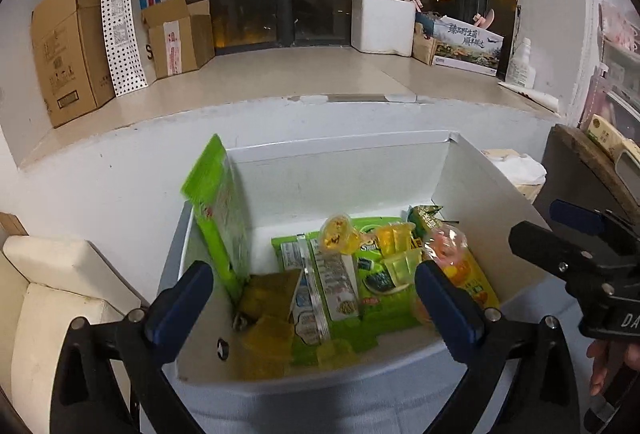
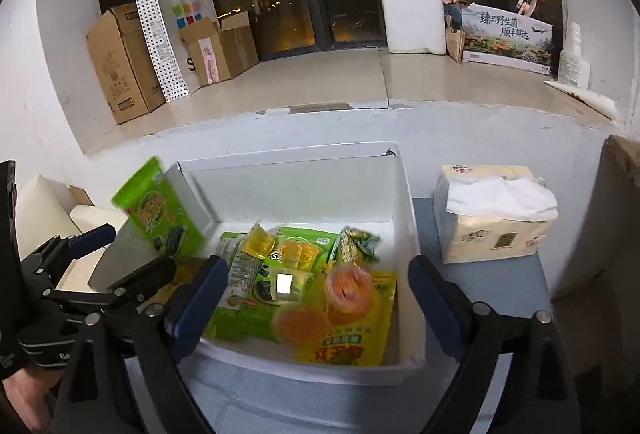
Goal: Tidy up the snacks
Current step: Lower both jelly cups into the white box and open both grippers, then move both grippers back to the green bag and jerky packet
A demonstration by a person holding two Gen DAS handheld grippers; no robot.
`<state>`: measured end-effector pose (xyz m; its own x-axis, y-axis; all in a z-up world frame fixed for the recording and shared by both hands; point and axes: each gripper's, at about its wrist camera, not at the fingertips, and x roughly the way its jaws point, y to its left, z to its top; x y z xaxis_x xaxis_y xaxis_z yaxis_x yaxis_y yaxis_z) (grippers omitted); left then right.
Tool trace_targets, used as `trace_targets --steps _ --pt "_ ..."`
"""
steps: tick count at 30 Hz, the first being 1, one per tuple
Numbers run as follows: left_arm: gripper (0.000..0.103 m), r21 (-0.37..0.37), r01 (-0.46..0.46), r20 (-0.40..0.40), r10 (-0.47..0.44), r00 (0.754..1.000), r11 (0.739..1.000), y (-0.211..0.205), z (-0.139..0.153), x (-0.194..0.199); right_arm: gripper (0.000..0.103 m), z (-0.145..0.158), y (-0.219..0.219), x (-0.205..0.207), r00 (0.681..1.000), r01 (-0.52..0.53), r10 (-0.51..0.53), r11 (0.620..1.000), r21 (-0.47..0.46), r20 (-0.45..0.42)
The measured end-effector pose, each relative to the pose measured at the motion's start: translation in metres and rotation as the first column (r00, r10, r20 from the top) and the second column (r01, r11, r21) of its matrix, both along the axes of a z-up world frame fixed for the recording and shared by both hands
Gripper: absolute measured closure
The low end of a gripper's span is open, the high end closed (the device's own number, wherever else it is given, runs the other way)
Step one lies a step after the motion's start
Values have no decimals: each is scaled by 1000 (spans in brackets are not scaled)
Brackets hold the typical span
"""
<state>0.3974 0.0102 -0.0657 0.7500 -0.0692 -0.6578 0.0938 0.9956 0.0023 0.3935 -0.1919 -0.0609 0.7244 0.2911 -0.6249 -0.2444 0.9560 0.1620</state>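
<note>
Cardboard boxes [image 1: 68, 46] and a dotted paper bag [image 1: 124, 22] stand at the far left of the window ledge [image 1: 280, 74]. Below the ledge, a white box [image 2: 408, 202] sits on the grey-blue table [image 2: 492, 282] and holds the snacks. A green seaweed packet [image 1: 218, 206] leans upright against the box's left wall, blurred in both views. Right of it lie small milk cartons [image 1: 320, 286], clear jelly cups [image 1: 338, 234], a flat green packet [image 1: 384, 282], and a yellow bag [image 2: 356, 326] against the right wall, with two orange jelly cups [image 2: 348, 288] on it. The left gripper [image 1: 312, 298] hovers over the near edge of the box with jaws spread wide, holding nothing. The right gripper [image 2: 316, 302] hangs just right of it, also wide open and empty. Right of the box stands a tissue pack [image 2: 492, 218]; far on the ledge sit a white foam box [image 2: 414, 22] and a printed carton [image 2: 508, 34].
</note>
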Motion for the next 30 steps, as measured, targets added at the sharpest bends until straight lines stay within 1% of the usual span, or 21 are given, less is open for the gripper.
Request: trace_targets --steps 3,8,9,11,14,16,17,18,19,20,21,23,24,25,27,30 --pt "0 2 17 -1 -17 1000 1000 -1 6 -18 3 7 -4 -15 1000 2 -2 1000 10 16" --pt "0 -6 15 0 -15 1000 1000 8 12 -62 0 20 -18 -64 998 -26 22 997 67 64" --pt "0 -22 7 -2 -7 1000 1000 12 13 -73 0 20 -19 -76 998 -36 32 997 73 62" --pt "0 -78 1 -6 -2 1000 997 21 11 -103 0 15 -24 -109 997 -53 48 995 89 59" --pt "0 -94 6 1 -6 1000 996 25 3 -147 0 2 -24 -148 997 -61 58 995 72 55" --pt "0 -119 4 1 -4 1000 993 28 -7 -182 0 -14 -22 -179 996 -81 78 994 79 41" --pt "0 -113 -2 6 2 1000 994 29 -11 -195 0 -19 -22 -187 996 -83 80 994 75 36" --pt "0 -84 -17 15 18 1000 996 30 -18 -214 0 -27 -19 -198 996 -91 89 994 61 28" --pt "0 -79 -26 12 27 1000 997 31 -23 -224 0 -35 -16 -209 994 -108 107 994 36 25" --pt "0 -89 -31 2 31 1000 996 34 -28 -235 0 -42 -13 -217 993 -117 116 993 13 22" --pt "0 -119 -34 -16 33 999 992 38 -35 -250 0 -50 -9 -224 991 -132 133 991 -17 12" --pt "0 -121 -46 -26 43 999 992 41 -42 -267 0 -61 -4 -231 987 -163 164 985 -58 0" --pt "0 -124 -53 -32 50 998 991 44 -45 -276 0 -66 0 -234 983 -180 181 979 -100 -2" --pt "0 -137 -56 -38 51 998 989 47 -47 -284 0 -69 2 -235 982 -189 190 975 -119 -1" --pt "0 -152 -76 -41 70 997 985 53 -49 -295 0 -73 4 -236 978 -207 208 971 -123 -5" --pt "0 -169 -87 -42 81 996 982 59 -49 -305 0 -81 9 -224 977 -215 212 968 -131 -35"
